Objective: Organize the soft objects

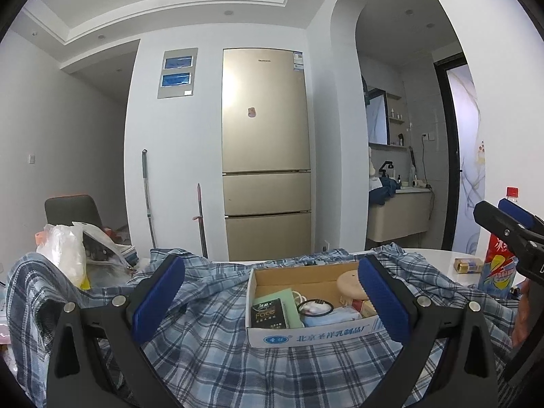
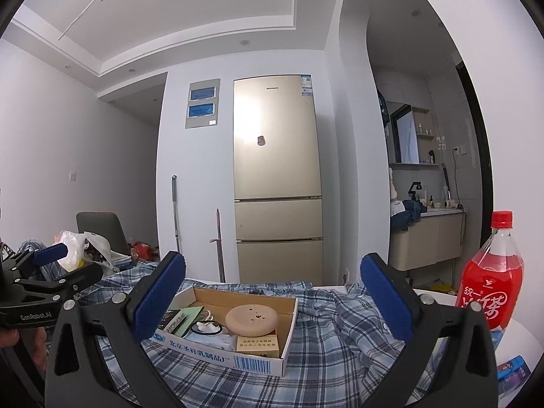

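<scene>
A blue plaid shirt (image 1: 217, 350) lies spread and rumpled over the table, also in the right wrist view (image 2: 340, 336). An open cardboard box (image 1: 306, 335) of small items sits on top of it; it shows in the right wrist view (image 2: 238, 357) too. My left gripper (image 1: 270, 301) is open and empty, held above the shirt with the box between its fingers in view. My right gripper (image 2: 273, 301) is open and empty, just above the shirt and box. The right gripper shows at the left wrist view's right edge (image 1: 510, 224); the left gripper shows at the right wrist view's left edge (image 2: 51, 265).
A red drink bottle (image 2: 489, 282) stands on the white table (image 2: 520, 336) at the right. A small yellow box (image 1: 468, 265) lies near it. A plastic bag (image 1: 71, 255) and clutter sit at the far left before a chair (image 1: 73, 209). A gold fridge (image 1: 267, 149) stands behind.
</scene>
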Demonstrator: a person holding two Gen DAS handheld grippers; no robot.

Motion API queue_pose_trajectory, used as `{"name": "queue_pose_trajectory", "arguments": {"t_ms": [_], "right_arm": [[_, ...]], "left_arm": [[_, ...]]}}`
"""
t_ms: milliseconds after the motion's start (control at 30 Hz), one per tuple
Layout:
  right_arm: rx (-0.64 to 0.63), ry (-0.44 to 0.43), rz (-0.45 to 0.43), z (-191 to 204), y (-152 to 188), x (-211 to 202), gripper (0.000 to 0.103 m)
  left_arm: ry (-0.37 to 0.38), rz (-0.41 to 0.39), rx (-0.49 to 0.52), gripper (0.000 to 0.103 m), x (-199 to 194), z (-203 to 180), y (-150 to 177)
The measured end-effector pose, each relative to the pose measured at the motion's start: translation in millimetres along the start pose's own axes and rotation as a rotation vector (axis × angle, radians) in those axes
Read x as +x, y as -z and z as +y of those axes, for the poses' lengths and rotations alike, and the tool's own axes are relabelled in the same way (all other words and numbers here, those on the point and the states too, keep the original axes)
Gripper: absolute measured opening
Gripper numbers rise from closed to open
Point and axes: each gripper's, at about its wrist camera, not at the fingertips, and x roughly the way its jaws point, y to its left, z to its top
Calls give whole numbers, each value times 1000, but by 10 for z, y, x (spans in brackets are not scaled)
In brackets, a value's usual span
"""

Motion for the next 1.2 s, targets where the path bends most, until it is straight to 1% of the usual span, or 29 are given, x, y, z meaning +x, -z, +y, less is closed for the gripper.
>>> {"name": "queue_pose_trajectory", "arguments": {"t_ms": [167, 267, 300, 367, 433, 567, 867, 1000, 1100, 1200], "right_arm": [[-8, 1, -7, 15, 0, -4, 103], [-17, -4, -10, 38, 4, -7, 103], [-17, -2, -8, 40, 4, 0, 103], [-14, -2, -7, 37, 5, 7, 103], [-11, 0, -7, 32, 7, 5, 103], [-12, 0, -7, 35, 6, 3, 103], [-22, 4, -10, 51, 6, -10, 103], [-31, 14, 11, 52, 12, 32, 103], [-45, 50, 26, 65, 21, 47, 103], [-61, 54, 11, 92, 17, 16, 103]], "left_arm": [[-2, 0, -2, 103, -1, 6, -1], [-19, -5, -3, 103, -10, 7, -9], [-9, -6, -1, 103, -10, 2, -12], [-17, -24, 5, 103, -39, -26, -19], [14, -31, 5, 103, -50, -36, -24], [33, -21, 3, 103, -30, -43, -19], [34, -21, 16, 103, -30, -84, -9], [38, -21, 12, 103, -37, -71, -7], [34, -24, 18, 103, -45, -84, -10], [33, -22, 28, 103, -42, -103, -7]]}}
